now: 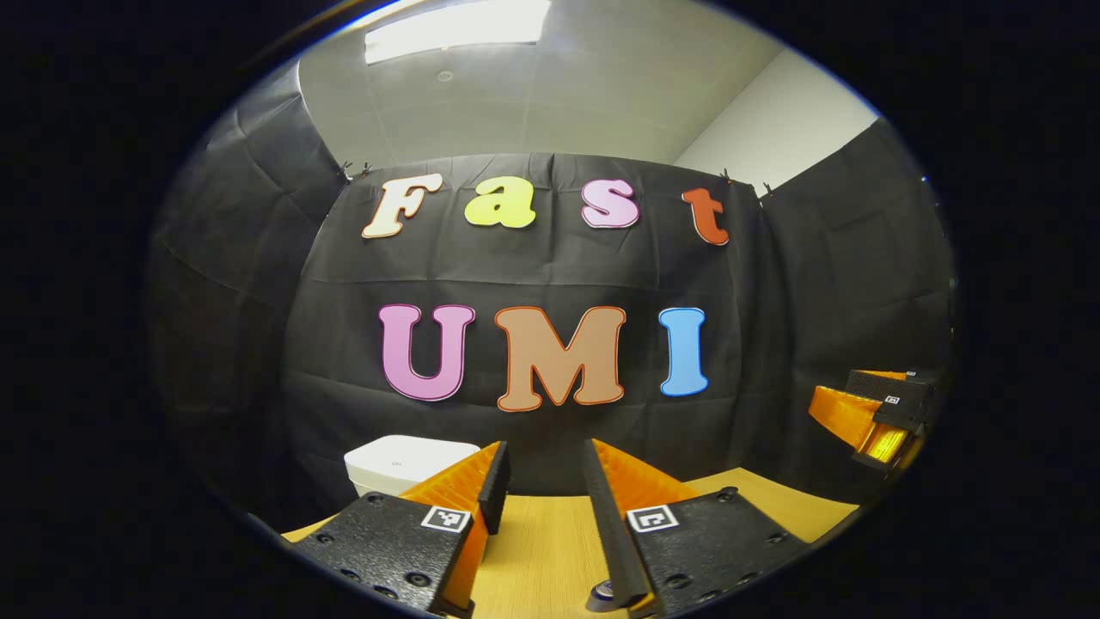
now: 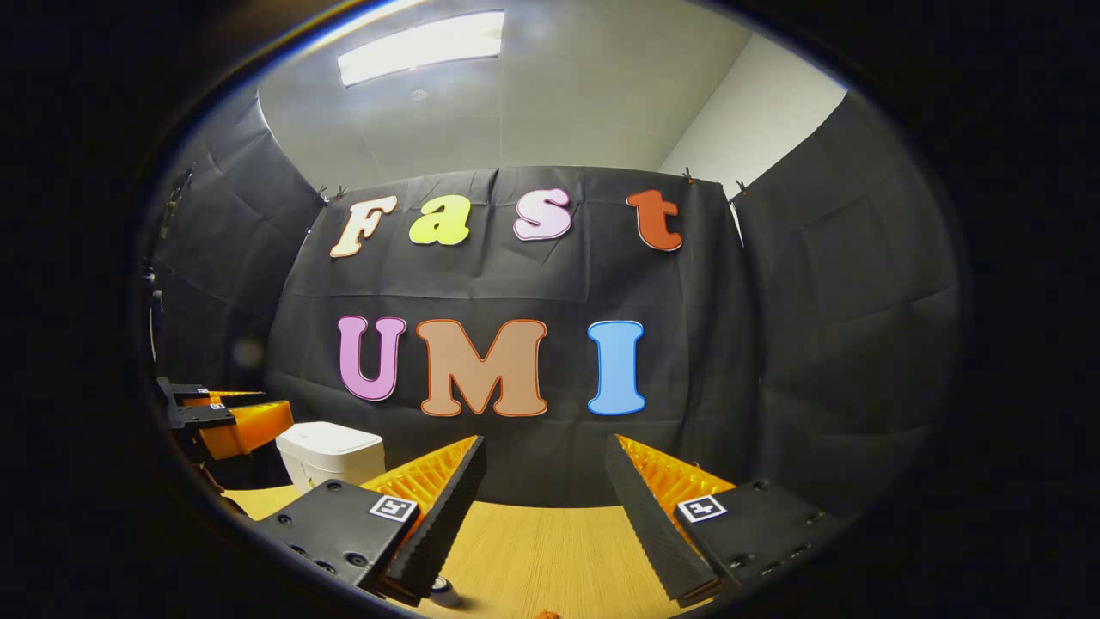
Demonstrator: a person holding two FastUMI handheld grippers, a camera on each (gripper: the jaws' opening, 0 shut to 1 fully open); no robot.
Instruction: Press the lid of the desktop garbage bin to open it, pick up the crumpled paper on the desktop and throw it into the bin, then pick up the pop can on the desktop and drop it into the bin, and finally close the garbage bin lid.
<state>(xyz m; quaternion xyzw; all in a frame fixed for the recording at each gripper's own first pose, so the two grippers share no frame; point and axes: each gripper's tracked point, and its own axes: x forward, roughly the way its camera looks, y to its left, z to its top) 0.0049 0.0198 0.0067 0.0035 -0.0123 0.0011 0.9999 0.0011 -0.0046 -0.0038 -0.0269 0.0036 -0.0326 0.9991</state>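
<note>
The white desktop bin (image 1: 408,464) stands at the back left of the wooden table (image 1: 541,542), its lid down flat. My left gripper (image 1: 546,454) is open and holds nothing; it hovers over the table to the right of the bin and apart from it. In the right gripper view the bin (image 2: 331,451) is at the left, with the left gripper (image 2: 223,417) beside it. My right gripper (image 2: 544,447) is open with nothing between its fingers, and from the left gripper view it shows at the far right (image 1: 876,413). A small round metallic thing (image 2: 443,591) lies low by the fingers; I cannot tell what it is.
Black cloth walls close the booth behind the table (image 2: 550,550) and on both sides. Bare wood lies in front of both grippers. A small orange bit (image 2: 546,614) shows at the bottom edge of the right gripper view.
</note>
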